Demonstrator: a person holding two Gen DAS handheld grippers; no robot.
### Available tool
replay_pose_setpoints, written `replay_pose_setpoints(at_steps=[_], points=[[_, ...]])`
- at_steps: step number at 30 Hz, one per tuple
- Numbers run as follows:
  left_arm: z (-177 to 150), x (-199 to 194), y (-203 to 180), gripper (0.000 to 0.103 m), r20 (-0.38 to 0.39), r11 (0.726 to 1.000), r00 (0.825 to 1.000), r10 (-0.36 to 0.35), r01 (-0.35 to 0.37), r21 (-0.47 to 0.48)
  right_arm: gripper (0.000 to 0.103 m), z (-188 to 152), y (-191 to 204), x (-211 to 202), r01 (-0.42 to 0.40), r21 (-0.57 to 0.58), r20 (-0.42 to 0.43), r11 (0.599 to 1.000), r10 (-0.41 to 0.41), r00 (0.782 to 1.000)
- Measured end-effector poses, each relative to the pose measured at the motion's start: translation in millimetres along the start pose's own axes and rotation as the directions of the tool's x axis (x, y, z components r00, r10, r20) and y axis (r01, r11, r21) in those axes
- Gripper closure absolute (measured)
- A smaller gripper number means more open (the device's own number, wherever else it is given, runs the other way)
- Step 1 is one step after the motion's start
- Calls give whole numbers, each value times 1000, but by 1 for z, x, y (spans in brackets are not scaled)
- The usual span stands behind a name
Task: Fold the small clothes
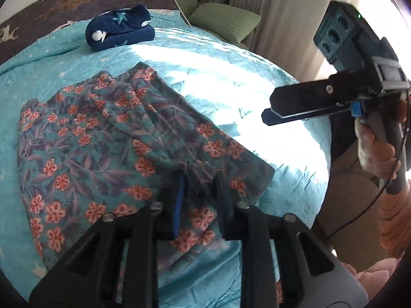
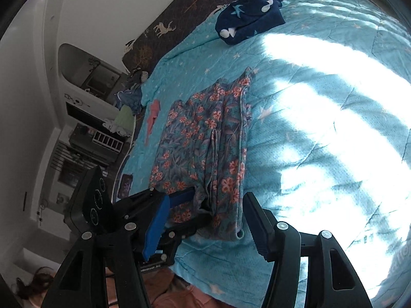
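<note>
A floral teal garment with orange flowers (image 1: 108,138) lies partly folded on the turquoise bedspread (image 1: 231,82). It also shows in the right wrist view (image 2: 203,138). My left gripper (image 1: 200,187) is shut on the garment's near edge, with a bunch of cloth between the fingers. In the right wrist view the left gripper (image 2: 192,202) pinches that same edge. My right gripper (image 2: 205,228) is open and empty, held just above the near end of the garment. In the left wrist view the right gripper (image 1: 269,116) hovers in the air at the right, above the bed.
A folded dark blue garment with stars (image 1: 120,28) sits at the far side of the bed. A dark blanket with deer (image 1: 64,2) lies behind it. Green cushions (image 1: 226,18) and curtains are at the back right. A small pink cloth (image 2: 152,118) lies left of the garment; shelves stand beyond.
</note>
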State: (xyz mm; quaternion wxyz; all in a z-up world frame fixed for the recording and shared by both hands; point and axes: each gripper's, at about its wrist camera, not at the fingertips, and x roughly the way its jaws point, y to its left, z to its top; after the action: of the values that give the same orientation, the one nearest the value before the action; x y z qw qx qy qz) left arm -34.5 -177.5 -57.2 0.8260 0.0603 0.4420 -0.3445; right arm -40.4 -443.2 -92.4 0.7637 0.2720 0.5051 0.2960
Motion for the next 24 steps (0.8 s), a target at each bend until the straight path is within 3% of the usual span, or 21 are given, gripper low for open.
replay_pose_setpoints(at_steps=[4, 9, 14, 18, 24], points=[[-8, -14, 21, 92, 47, 987, 994, -95, 101, -127, 42, 19, -3, 21, -57, -1, -68, 998, 57, 996], [-22, -37, 36, 93, 123, 969, 987, -100, 124, -214, 42, 37, 10, 62, -133, -18, -182, 991, 128, 975], [-25, -47, 45, 93, 152, 955, 981, -119, 155, -251, 41, 48, 13, 96, -138, -14, -265, 990, 130, 955], [-25, -42, 46, 93, 141, 954, 981, -135, 167, -251, 40, 69, 5, 123, -175, 65, -291, 982, 186, 938], [-27, -50, 49, 93, 157, 952, 979, -129, 167, -256, 39, 116, 10, 165, -124, 95, -291, 988, 147, 945]])
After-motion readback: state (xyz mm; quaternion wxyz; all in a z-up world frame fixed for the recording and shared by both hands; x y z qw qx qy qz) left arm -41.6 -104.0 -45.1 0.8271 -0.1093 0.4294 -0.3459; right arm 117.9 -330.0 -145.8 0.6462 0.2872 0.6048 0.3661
